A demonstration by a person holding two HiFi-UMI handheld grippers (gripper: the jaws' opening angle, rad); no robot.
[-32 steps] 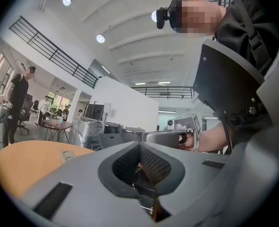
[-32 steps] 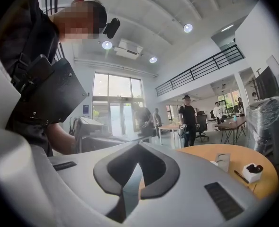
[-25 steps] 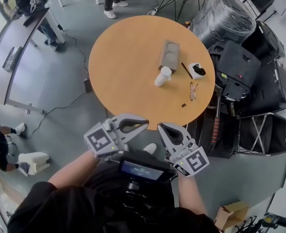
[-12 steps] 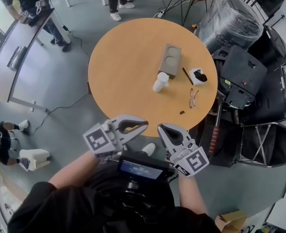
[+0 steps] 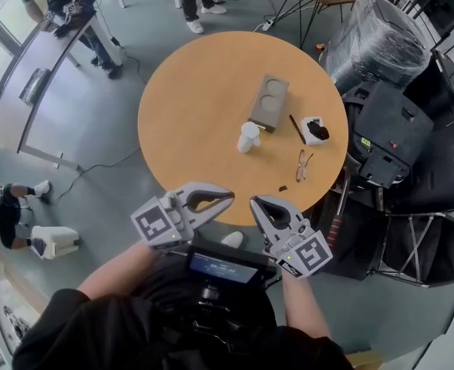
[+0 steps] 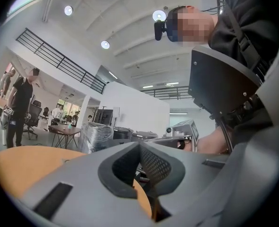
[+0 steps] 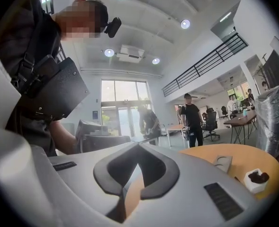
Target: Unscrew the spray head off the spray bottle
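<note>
Orange-topped round desk (image 5: pixel 188 106) and its white spray bottle (image 5: pixel 247 137) lie nearer than a second ago; left hand-held gripper (image 5: pixel 230 196) and right hand-held gripper (image 5: pixel 252 203) stay closed, empty.

Glasses (image 5: pixel 301 165) on round table (image 5: pixel 188 114)

Orange table (image 5: pixel 196 91), white spray bottle (image 5: pixel 247 138)

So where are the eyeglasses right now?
Head view: the eyeglasses lie on the round table, toward its right edge, below the white dish and right of the white bottle.
</note>
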